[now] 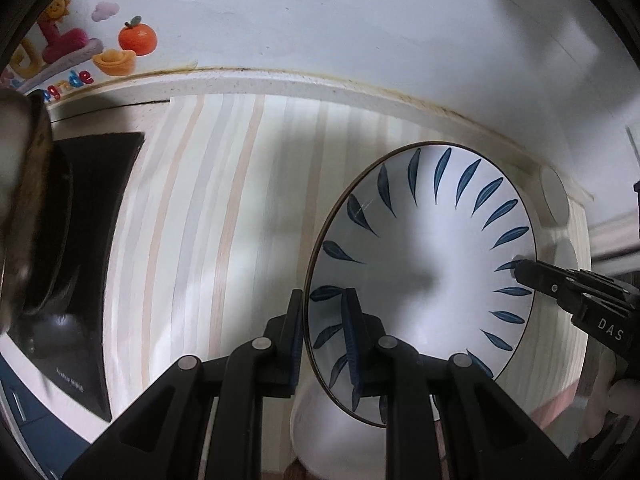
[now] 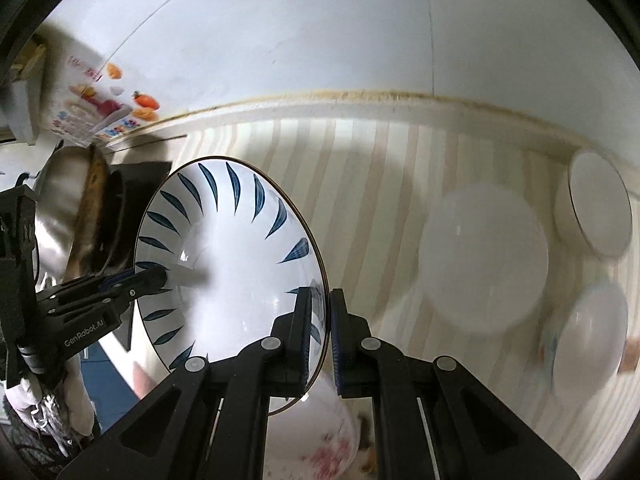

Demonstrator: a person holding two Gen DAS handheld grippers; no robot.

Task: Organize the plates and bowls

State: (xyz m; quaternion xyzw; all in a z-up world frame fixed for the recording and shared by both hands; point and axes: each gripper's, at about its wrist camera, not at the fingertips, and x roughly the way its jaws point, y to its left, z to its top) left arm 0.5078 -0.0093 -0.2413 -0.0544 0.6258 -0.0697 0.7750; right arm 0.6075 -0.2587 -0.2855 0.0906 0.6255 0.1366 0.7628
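Observation:
A white bowl with blue leaf marks (image 1: 424, 280) is held in the air between both grippers. My left gripper (image 1: 324, 320) is shut on its left rim. My right gripper (image 2: 320, 316) is shut on its right rim; the bowl also shows in the right wrist view (image 2: 236, 264). The right gripper's fingers (image 1: 532, 272) show in the left wrist view on the bowl's far rim. The left gripper's fingers (image 2: 148, 278) show in the right wrist view. A white bowl with pink flowers (image 2: 316, 440) sits below the held bowl.
A white plate (image 2: 484, 258), a white bowl (image 2: 600, 204) and another white bowl (image 2: 588, 340) lie on the striped counter (image 2: 360, 184) at the right. A steel pot (image 2: 64, 200) and a black stove (image 1: 100, 200) stand at the left. The wall (image 1: 320, 12) is behind.

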